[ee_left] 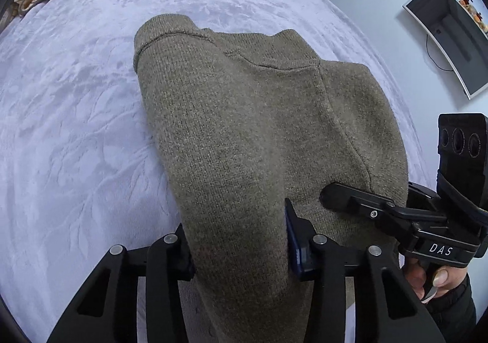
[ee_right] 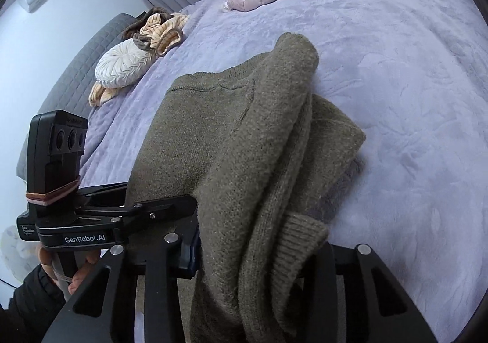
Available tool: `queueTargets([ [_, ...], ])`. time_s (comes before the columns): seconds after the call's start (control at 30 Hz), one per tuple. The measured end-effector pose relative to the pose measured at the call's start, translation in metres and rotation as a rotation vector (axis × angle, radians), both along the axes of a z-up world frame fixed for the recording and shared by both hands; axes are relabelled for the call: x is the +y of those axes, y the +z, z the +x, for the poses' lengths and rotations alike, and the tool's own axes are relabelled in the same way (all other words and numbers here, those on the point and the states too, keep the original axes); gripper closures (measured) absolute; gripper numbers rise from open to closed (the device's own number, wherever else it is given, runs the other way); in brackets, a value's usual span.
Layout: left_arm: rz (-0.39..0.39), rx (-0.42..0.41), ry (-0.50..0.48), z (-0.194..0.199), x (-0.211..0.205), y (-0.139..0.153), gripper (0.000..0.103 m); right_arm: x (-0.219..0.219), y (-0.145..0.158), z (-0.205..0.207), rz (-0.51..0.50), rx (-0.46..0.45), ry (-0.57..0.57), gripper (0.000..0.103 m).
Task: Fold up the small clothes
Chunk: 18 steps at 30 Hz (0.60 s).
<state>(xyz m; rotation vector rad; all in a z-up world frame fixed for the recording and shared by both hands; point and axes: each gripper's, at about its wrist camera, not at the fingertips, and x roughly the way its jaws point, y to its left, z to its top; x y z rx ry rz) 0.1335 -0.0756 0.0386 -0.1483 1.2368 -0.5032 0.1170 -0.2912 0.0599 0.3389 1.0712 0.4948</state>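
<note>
On the lilac bed (ee_left: pixel 76 129), the sweater (ee_left: pixel 244 129) lay partly folded, its near edge clamped by the left gripper (ee_left: pixel 241 254) and right gripper (ee_right: pixel 259 254), positioned to lift it for another fold

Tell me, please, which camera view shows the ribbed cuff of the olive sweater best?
The right wrist view. There the ribbed cuff of the olive sweater hangs in front, just by the right gripper, its ribs clear. In the left wrist view I cannot find the cuff; only the flat knit body and neckline show.
</note>
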Motion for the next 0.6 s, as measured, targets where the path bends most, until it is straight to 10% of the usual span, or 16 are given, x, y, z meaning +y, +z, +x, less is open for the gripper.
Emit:
queueTargets([
  [0.6, 0.076, -0.022, -0.009, -0.084, 0.027, 0.041, 0.058, 0.044, 0.043, -0.081, -0.022, 0.007, 0.011, 0.061],
])
